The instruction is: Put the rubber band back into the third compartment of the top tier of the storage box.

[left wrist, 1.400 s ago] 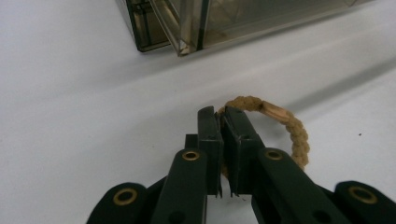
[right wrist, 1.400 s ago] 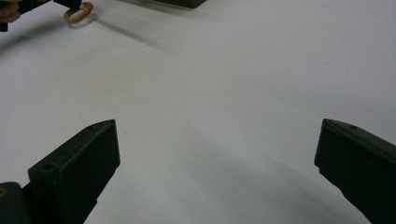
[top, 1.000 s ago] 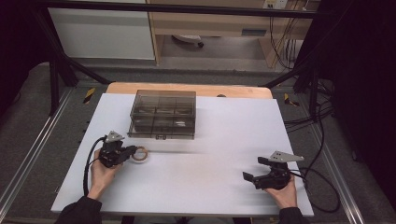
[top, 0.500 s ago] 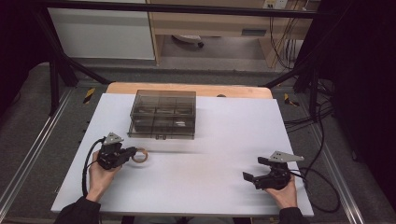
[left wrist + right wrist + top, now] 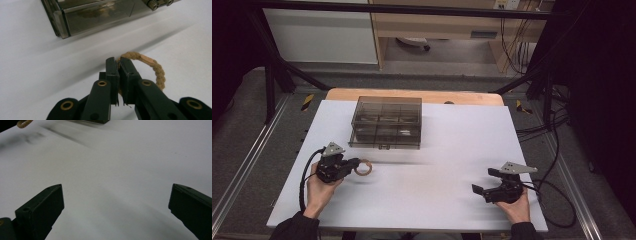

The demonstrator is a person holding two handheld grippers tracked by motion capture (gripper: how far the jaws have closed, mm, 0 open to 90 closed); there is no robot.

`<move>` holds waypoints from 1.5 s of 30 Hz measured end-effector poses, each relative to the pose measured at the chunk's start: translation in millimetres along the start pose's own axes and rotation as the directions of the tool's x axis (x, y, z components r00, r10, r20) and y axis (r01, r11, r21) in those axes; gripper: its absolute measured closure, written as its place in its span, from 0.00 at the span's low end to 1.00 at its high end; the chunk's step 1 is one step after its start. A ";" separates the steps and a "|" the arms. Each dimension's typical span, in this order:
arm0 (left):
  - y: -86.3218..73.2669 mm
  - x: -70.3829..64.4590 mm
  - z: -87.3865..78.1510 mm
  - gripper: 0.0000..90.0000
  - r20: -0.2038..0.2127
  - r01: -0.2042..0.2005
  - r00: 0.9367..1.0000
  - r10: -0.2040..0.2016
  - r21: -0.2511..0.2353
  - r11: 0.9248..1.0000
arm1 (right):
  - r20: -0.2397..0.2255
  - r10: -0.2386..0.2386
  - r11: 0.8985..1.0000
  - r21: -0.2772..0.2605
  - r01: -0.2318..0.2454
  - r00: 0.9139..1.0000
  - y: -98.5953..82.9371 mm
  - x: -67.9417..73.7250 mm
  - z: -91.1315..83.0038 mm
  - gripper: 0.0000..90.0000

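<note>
A tan braided bracelet is pinched by my left gripper, whose jaws are shut on its near edge. In the high view the bracelet hangs just past the left gripper at the table's left front, a little in front of a smoky clear compartment box. That box is closed, with its latch facing me. My right gripper rests at the right front of the table, jaws wide open with nothing between them.
The white table top stretches between the two grippers. A wooden strip runs along the far edge behind the box. Cables trail off the right side. Metal rails flank the table.
The left gripper with the bracelet has moved slightly toward me and to the left, away from the box. The right gripper has stayed in place.
</note>
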State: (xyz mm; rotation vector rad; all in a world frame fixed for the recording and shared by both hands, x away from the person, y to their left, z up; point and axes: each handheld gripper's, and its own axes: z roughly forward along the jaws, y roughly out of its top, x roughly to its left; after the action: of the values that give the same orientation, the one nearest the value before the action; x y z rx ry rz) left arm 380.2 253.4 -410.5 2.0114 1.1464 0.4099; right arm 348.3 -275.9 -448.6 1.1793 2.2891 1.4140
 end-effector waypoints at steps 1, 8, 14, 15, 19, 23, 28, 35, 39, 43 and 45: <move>0.5 -1.0 -0.3 0.95 0.001 0.000 1.000 0.000 -0.004 1.000 | 0.000 0.000 1.000 0.000 0.000 1.000 0.0 0.0 0.0 0.01; 4.3 -6.9 -2.9 0.95 0.010 -0.013 1.000 0.013 -0.009 1.000 | 0.000 -0.001 1.000 0.001 0.001 1.000 0.0 -0.1 0.2 0.01; 7.8 -11.1 -6.7 0.95 0.007 -0.023 1.000 0.023 -0.021 1.000 | 0.000 0.001 1.000 0.001 -0.001 1.000 0.0 0.0 0.1 0.01; 8.3 -11.7 -7.3 0.95 0.007 -0.022 1.000 0.022 -0.025 0.999 | 0.000 0.000 1.000 0.000 0.000 1.000 0.0 -0.1 0.1 0.01; 10.8 -13.9 -9.3 0.95 0.007 -0.021 1.000 0.021 -0.032 0.999 | 0.001 0.000 1.000 0.001 0.000 1.000 0.0 -0.1 0.1 0.01; 14.0 -17.3 -10.3 0.95 0.011 -0.025 1.000 0.026 -0.037 0.999 | 0.001 0.000 1.000 0.002 0.000 1.000 0.0 0.0 0.1 0.01; 18.1 -23.0 -11.1 0.95 0.014 -0.039 0.999 0.039 -0.046 0.998 | 0.003 0.000 1.000 0.004 0.000 1.000 -0.1 0.1 0.4 0.01; 24.0 -28.1 -11.3 0.95 0.021 -0.038 0.999 0.039 -0.053 0.998 | 0.005 -0.001 1.000 0.006 0.001 1.000 -0.2 0.2 0.8 0.01; 26.9 -30.3 -10.4 0.95 0.021 -0.042 0.999 0.043 -0.052 0.998 | 0.007 -0.002 1.000 0.007 0.002 1.000 -0.3 0.2 0.8 0.01; 30.5 -32.3 -10.6 0.95 0.024 -0.042 0.999 0.044 -0.054 0.998 | 0.008 -0.003 1.000 0.008 0.003 1.000 -0.3 0.1 0.9 0.01; 32.8 -33.6 -10.9 0.95 0.026 -0.043 0.999 0.045 -0.058 0.997 | 0.009 -0.003 1.000 0.008 0.002 1.000 -0.3 0.1 0.8 0.01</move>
State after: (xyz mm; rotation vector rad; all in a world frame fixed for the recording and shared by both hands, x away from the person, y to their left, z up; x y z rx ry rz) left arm 374.6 220.6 -375.5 1.9891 1.0636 0.4318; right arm 348.4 -275.4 -449.2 1.1822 2.2914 1.3974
